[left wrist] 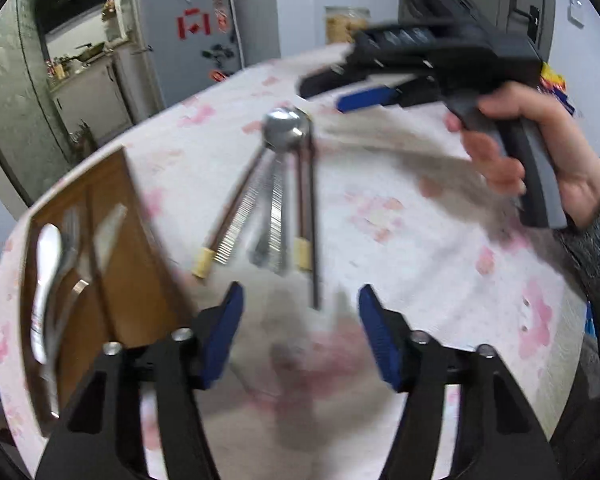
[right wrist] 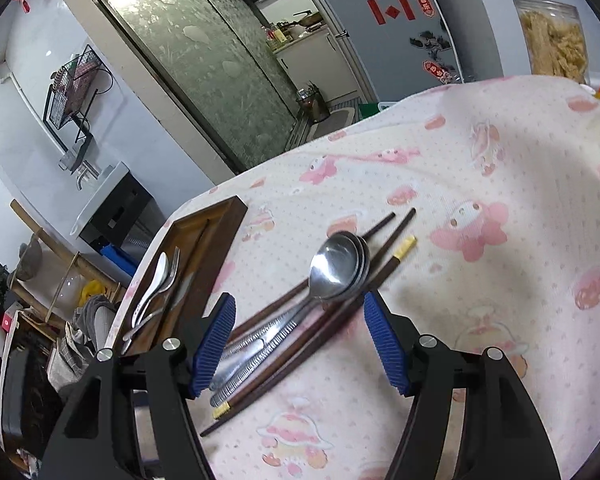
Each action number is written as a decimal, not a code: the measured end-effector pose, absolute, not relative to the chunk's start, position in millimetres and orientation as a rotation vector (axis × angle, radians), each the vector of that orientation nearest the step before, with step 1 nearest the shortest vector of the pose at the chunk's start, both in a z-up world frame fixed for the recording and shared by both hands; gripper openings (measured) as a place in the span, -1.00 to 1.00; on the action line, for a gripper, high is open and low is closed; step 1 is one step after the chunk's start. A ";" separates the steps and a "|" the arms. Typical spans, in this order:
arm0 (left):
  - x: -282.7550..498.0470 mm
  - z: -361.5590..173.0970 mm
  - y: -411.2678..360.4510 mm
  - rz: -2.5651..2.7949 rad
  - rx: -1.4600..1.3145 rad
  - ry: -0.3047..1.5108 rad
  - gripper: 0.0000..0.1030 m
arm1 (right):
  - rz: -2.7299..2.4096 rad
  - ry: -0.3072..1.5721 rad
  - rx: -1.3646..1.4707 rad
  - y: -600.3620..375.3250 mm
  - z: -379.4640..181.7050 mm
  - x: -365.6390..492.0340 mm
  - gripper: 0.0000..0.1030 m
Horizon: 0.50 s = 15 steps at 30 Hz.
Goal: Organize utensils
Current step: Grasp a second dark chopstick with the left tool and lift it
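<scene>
A wooden tray (right wrist: 216,220) sits near the edge of a table covered by a pink-patterned cloth (right wrist: 480,168), and it serves here as the landmark. Inside the tray lie a white spoon (right wrist: 156,280), a fork (right wrist: 171,276) and a knife (right wrist: 184,288), side by side along its length. Just beside the tray, on the cloth, rests a loose pile: stacked metal spoons (right wrist: 336,264) with ridged handles, and dark wooden chopsticks (right wrist: 388,240) crossing under and beside them. The left gripper (left wrist: 300,328) hovers over bare cloth near the tray's corner, its blue pads (left wrist: 224,332) apart with nothing between them. The right gripper (right wrist: 300,344) is on the far side of the pile from the tray, its jaws spread wide over the spoon handles and chopsticks, with no pad pressing on them. In the left wrist view, a hand (left wrist: 540,152) grasps the right gripper's handle.
</scene>
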<state>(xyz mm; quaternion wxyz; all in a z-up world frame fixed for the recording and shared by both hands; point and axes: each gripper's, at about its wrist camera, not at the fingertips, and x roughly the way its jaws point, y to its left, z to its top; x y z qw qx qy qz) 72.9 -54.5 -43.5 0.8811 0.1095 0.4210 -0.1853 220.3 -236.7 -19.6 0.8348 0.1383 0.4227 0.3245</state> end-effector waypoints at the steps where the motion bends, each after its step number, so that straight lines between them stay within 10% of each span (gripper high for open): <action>1: 72.6 -47.5 -58.1 -0.391 0.224 0.892 0.07 | 0.689 0.897 0.294 -236.9 -21.3 219.8 0.32; 8: 87.1 -57.8 -59.4 -0.369 0.184 0.927 -0.17 | 0.693 0.910 0.314 -240.3 -29.2 216.6 0.32; 11: 91.5 -56.9 -61.1 -0.391 0.182 0.945 -0.90 | 0.699 0.921 0.329 -242.0 -33.2 218.2 0.31; 15: 93.6 -55.6 -64.1 -0.383 0.179 0.953 -0.90 | 0.692 0.965 0.387 -245.1 -45.7 224.6 0.31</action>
